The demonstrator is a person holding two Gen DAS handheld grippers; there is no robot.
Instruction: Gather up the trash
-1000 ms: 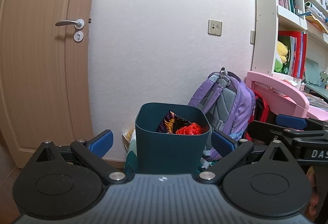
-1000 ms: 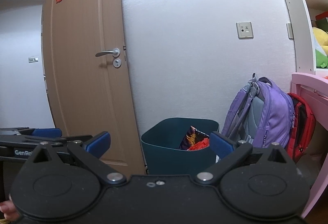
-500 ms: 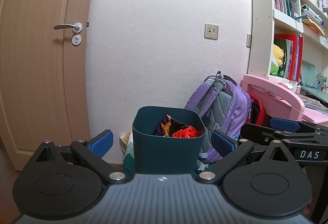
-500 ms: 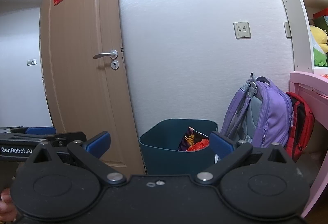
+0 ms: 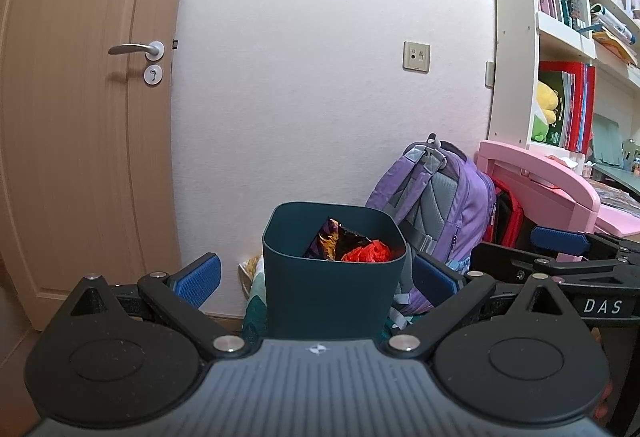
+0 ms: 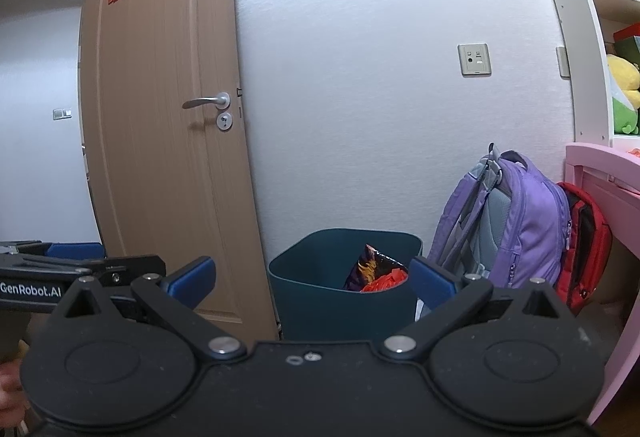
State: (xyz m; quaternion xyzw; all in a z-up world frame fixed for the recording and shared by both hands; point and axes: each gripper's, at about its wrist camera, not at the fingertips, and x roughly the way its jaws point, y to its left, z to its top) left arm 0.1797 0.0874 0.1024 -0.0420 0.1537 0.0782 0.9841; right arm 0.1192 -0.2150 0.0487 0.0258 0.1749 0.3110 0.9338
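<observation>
Left gripper [image 5: 316, 275] backed off; bin [image 5: 334, 277] smaller, lower; both spread.

My left gripper's body hides the base of the dark teal bin [image 5: 332, 301] ahead of me. The bin's front wall covers the lower part of the snack wrapper [image 5: 334, 243] and red crumpled trash [image 5: 366, 252] inside. Something pale and yellowish [image 5: 252, 269] behind the bin's left side I cannot identify.

Left gripper [image 5: 316, 273] grey ribbed body, black linkages, blue pads, silver screws, right gripper [image 6: 312, 277] black, "DAS" marking
</observation>
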